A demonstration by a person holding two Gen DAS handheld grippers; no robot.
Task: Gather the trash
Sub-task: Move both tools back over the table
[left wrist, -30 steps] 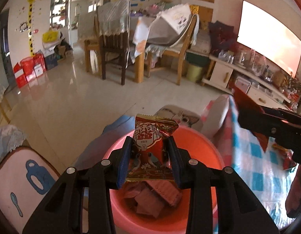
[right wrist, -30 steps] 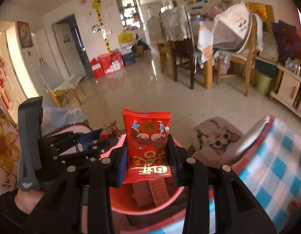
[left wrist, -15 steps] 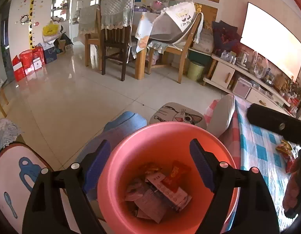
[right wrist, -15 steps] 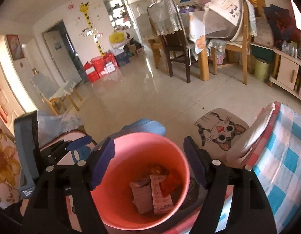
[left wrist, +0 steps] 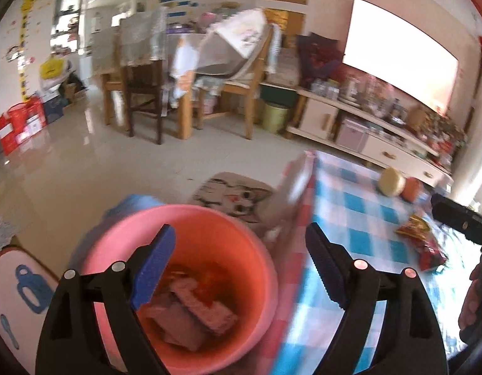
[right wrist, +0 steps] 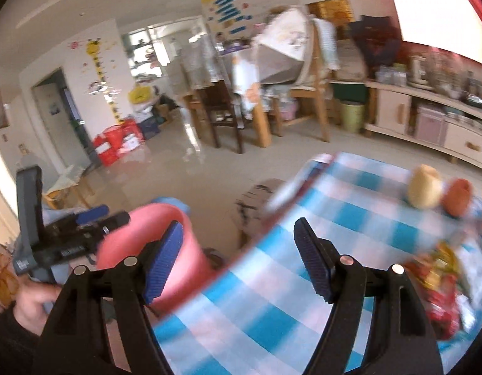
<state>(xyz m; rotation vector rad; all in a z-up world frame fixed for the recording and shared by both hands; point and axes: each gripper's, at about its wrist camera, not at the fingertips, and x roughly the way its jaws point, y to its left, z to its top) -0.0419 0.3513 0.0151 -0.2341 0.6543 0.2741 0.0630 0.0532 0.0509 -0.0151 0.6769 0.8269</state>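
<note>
A pink trash bucket (left wrist: 116,237) stands beside the checked table and holds several wrappers (left wrist: 197,306). My left gripper (left wrist: 241,262) is open and empty, over the bucket's right rim. My right gripper (right wrist: 237,253) is open and empty, over the blue-checked tablecloth (right wrist: 350,206); the bucket (right wrist: 159,225) is at its left. Red snack wrappers (left wrist: 425,240) lie on the table to the right; they also show in the right wrist view (right wrist: 440,284). The right gripper's body (left wrist: 462,222) shows at the left view's right edge.
A yellow fruit (right wrist: 425,187) and an orange fruit (right wrist: 458,197) sit at the table's far side. A cat-print stool (left wrist: 231,193) stands beyond the bucket. Dining chairs (left wrist: 144,93) and a TV cabinet (left wrist: 365,134) are across the tiled floor.
One second ago each gripper was shut on a red wrapper above the bucket. Both opened and the wrappers dropped in. Both grippers have since swung right toward the table.
</note>
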